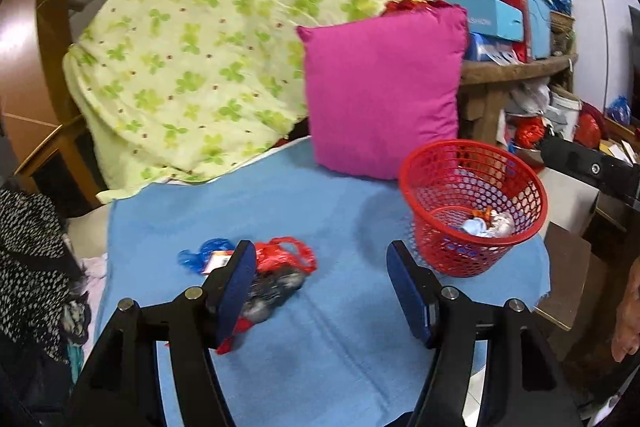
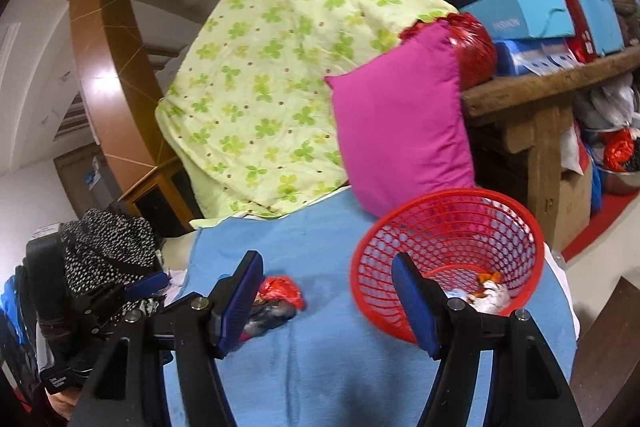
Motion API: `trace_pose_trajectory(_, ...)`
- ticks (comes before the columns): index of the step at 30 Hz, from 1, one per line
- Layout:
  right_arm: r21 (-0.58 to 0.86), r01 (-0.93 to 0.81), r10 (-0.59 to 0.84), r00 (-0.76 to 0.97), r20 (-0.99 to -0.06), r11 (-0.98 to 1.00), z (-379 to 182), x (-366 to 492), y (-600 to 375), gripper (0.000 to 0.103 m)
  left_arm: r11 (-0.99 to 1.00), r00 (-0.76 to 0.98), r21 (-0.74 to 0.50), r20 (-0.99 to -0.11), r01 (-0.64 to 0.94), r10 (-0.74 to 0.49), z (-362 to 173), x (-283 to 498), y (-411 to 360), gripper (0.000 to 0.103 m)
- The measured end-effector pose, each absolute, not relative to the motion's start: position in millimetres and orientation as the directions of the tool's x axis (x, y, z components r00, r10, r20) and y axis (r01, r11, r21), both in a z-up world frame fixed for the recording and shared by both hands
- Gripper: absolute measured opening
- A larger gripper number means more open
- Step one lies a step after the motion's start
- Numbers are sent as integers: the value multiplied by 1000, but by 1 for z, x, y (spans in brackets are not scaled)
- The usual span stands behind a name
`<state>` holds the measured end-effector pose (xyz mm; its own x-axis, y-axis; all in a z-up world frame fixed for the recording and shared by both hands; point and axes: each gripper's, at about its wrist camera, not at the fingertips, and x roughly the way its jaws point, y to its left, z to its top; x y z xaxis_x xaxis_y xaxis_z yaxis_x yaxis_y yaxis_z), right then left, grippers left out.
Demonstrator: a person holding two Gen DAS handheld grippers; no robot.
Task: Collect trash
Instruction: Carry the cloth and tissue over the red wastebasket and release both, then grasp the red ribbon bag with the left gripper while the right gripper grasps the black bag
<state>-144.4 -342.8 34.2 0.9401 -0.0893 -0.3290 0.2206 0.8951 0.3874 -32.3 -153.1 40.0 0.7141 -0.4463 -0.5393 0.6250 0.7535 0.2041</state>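
A red mesh basket [image 1: 474,211] stands on the blue cloth [image 1: 320,327] at the right, with crumpled white, blue and orange trash [image 1: 486,223] inside. A red and dark crumpled wrapper [image 1: 280,275] and a blue wrapper [image 1: 204,255] lie on the cloth at the left. My left gripper [image 1: 320,287] is open and empty, its left finger beside the red wrapper. My right gripper [image 2: 326,301] is open and empty above the cloth, between the red wrapper [image 2: 276,301] and the basket [image 2: 448,255]. The left gripper also shows at the left edge of the right wrist view [image 2: 132,291].
A magenta pillow [image 1: 384,87] and a green clover-print blanket [image 1: 208,47] lie behind the cloth. A wooden shelf [image 2: 552,87] piled with boxes and bags stands at the right. Black spotted fabric [image 1: 32,259] hangs at the left.
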Motion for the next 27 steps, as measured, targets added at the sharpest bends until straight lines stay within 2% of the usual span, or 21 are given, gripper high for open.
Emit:
trace_pose_trajectory(9,338,164,-45,942,-334,927,48,-132,-299,71,815,764,180,-501,551,-406,49,-26,-102,69)
trace_pose_trajectory(17,300,118,-2,933,-361,946,51,-109,-263,71,850,776,150,-509,506,-372,42,-9,-62,69)
trace_pose_trajectory(27,303,84,64,891,-449,949,27,-63,-238,71,934,740,109,-644,341,-195,-20,45,32,69)
